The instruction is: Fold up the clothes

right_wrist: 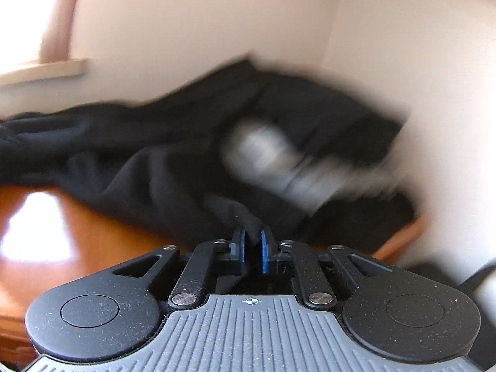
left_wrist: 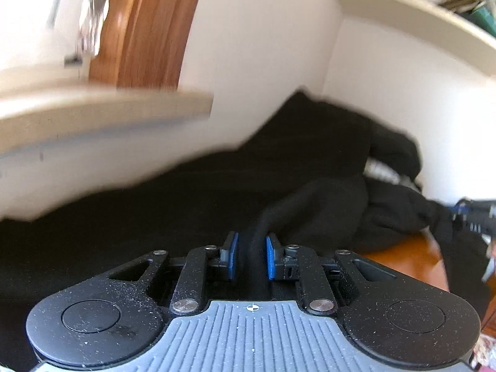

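Between the left claw pads runs a fold of black garment, pinched as an anchor. The right claw is clamped on another bunched edge just ahead, likely to spread the cloth over the table beneath.

Black garment is spread over most of the wooden table; bare tabletop is seen only at the near edge. Passage behind the cloth is closed by white walls meeting in a corner. A ledge overhangs at upper left, a shelf at upper right. A bunched fold rises just ahead of the left gripper.
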`<state>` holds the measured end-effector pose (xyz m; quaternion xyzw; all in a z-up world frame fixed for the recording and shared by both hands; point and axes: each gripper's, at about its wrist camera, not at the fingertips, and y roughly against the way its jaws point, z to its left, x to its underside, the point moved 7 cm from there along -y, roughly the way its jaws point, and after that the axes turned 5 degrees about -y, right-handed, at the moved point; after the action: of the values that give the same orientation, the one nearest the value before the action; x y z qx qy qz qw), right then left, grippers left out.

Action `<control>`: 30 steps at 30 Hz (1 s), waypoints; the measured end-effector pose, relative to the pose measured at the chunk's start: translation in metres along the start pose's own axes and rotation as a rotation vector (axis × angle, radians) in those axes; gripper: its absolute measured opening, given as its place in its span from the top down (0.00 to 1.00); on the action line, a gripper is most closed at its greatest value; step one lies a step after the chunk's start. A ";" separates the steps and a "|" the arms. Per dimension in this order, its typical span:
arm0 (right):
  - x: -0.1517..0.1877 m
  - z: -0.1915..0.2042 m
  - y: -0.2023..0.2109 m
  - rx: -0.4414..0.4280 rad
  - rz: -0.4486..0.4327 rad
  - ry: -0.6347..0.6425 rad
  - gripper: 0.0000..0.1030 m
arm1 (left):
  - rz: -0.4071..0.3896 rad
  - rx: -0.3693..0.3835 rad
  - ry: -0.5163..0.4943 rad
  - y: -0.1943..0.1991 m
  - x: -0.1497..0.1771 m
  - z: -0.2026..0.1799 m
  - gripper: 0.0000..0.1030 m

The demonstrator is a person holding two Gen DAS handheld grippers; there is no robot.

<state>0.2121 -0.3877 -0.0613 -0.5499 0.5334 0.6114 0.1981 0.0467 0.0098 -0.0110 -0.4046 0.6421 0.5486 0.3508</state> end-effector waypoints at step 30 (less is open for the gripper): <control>0.064 -0.061 -0.039 -0.043 0.129 -0.367 0.40 | 0.199 0.020 -0.317 -0.007 0.016 -0.090 0.79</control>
<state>0.2520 -0.4487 -0.1238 -0.3981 0.5093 0.7241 0.2405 0.0455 -0.0815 -0.0145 -0.2440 0.6212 0.6310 0.3955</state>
